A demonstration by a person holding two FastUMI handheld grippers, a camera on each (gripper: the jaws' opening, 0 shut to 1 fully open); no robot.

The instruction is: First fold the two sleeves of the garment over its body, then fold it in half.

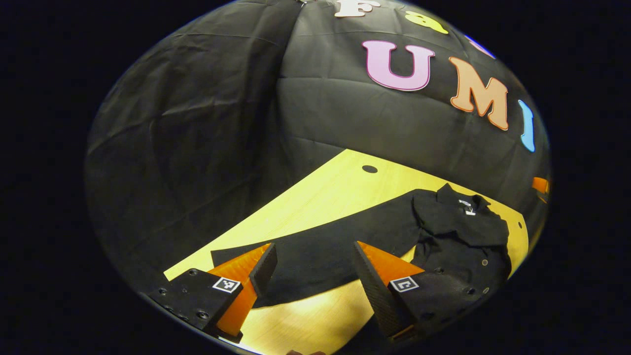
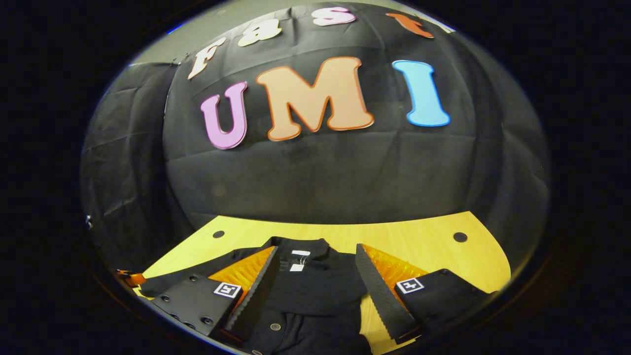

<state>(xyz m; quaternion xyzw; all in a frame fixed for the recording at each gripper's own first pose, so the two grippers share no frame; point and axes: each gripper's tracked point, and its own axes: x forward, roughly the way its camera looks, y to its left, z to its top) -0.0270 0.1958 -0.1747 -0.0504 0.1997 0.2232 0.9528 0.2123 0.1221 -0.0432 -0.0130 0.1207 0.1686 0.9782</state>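
A black button-up garment (image 1: 458,231) lies flat on the wooden table (image 1: 325,197), collar with a white label (image 2: 299,259) toward the wall. One long sleeve (image 1: 315,251) stretches out sideways to the table's edge. My left gripper (image 1: 315,268) hovers open over that sleeve's cuff end, one finger on each side, not touching it. My right gripper (image 2: 315,281) is open above the garment's chest (image 2: 315,291), just below the collar. On the other side, bare table shows beside the body and no sleeve sticks out; fabric seems laid across the chest.
The table's back edge meets the black cloth wall. Small round holes (image 2: 460,236) mark the tabletop (image 2: 419,246) near the back corners. An orange part (image 2: 130,278) shows at the far left by the sleeve end. Bare wood lies behind the collar.
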